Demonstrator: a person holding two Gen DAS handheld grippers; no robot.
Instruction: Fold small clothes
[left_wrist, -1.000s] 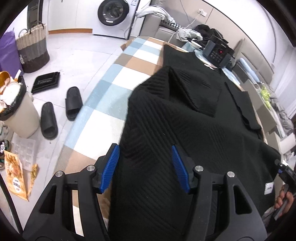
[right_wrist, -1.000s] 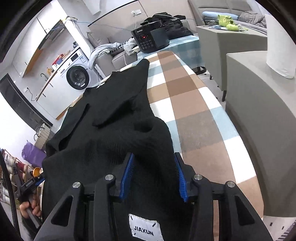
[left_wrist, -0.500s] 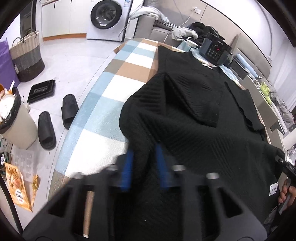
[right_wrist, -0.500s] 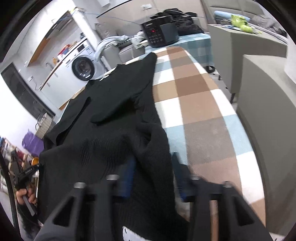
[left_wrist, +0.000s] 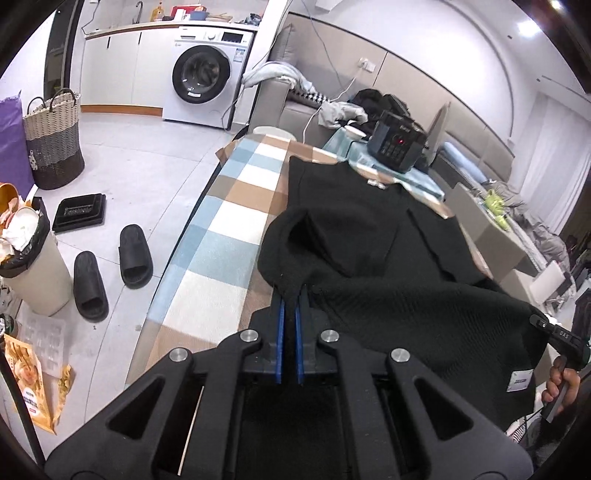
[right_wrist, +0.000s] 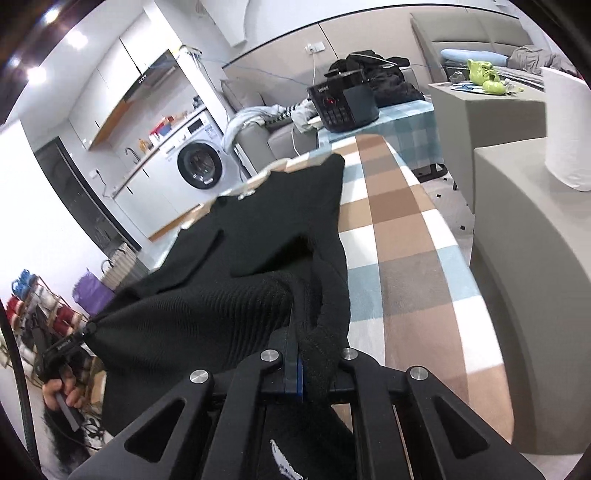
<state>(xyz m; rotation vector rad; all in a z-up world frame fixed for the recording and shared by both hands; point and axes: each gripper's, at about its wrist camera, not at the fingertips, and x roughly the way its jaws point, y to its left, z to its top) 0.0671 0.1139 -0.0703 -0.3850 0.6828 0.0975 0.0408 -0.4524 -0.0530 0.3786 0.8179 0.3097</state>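
A black ribbed knit garment (left_wrist: 369, 236) lies lengthwise on the checked ironing board (left_wrist: 229, 218); it also shows in the right wrist view (right_wrist: 266, 229). Its near hem is lifted off the board and stretched between both grippers. My left gripper (left_wrist: 290, 295) is shut on the hem's left corner. My right gripper (right_wrist: 295, 325) is shut on the hem's right corner, with cloth bunched over its fingers. The far part with the folded-in sleeves still rests flat on the checked board (right_wrist: 406, 236).
A black device (left_wrist: 395, 151) stands at the board's far end. A bin (left_wrist: 29, 266), slippers (left_wrist: 110, 266) and a basket (left_wrist: 55, 140) are on the floor to the left. Grey cabinets (right_wrist: 524, 229) with a paper roll (right_wrist: 569, 129) stand to the right. A washing machine (left_wrist: 203, 85) is behind.
Both grippers have shut on the near hem and lifted it off the board; one second ago both were open over the flat cloth.
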